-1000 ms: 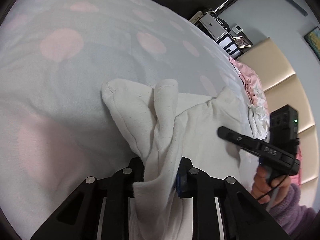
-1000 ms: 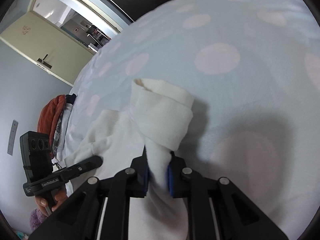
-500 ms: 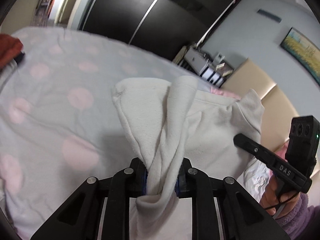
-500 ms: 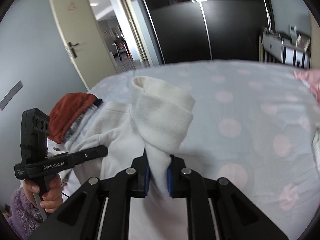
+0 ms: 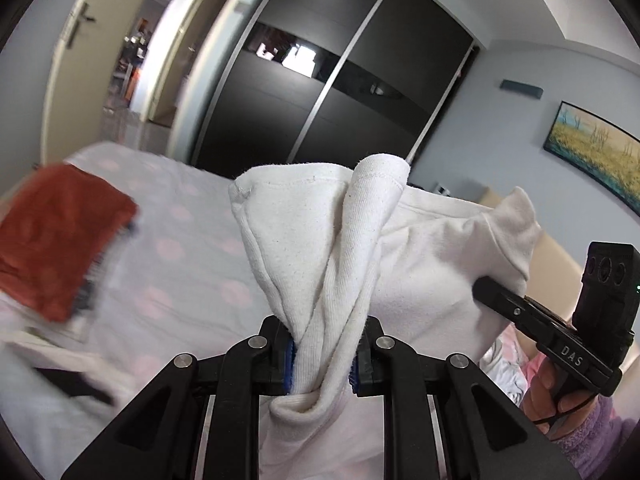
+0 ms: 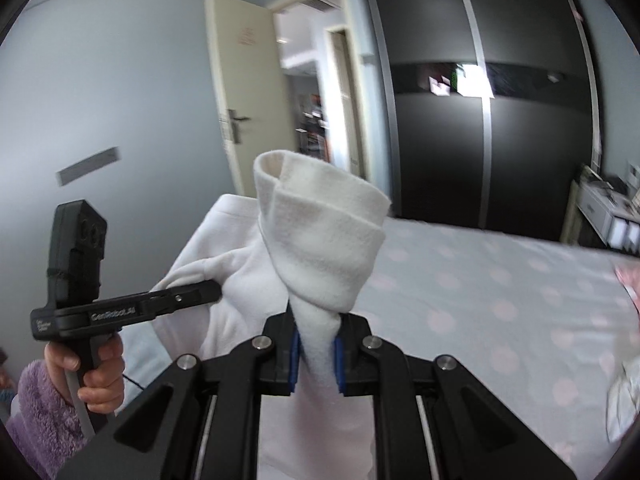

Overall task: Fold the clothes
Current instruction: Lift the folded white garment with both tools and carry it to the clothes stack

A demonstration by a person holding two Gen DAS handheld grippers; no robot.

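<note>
You have the white garment (image 5: 420, 248) off the bed (image 5: 192, 248) and hanging in the air between your two hands. The left gripper (image 5: 320, 356) is clamped on a twisted bunch of its fabric, and the right gripper (image 6: 316, 354) is pinched on another bunched corner that flops over above the jaws.

The first risk is in those grips. Each one holds a rope of cloth, not a flat edge — the fabric at the left is wound into a knot just behind the blue pads (image 5: 289, 364). If you lay the garment down like this, the twist probably goes down with it and you get a creased, lopsided fold.

The second risk is slip. The cloth looks thick and soft, and most of its weight seems to hang below the jaws; a quick shake or a hard pull apart could drag a corner out of either grip.

Third, watch where you set it down. The red folded garment (image 5: 60, 240) sits on a pile at the left side of the bed, and pink bedding (image 6: 628, 280) lies at the other edge — a wide swing could drape the white garment over either. Aim for the bare dotted sheet between them, and spread your hands evenly first.
</note>
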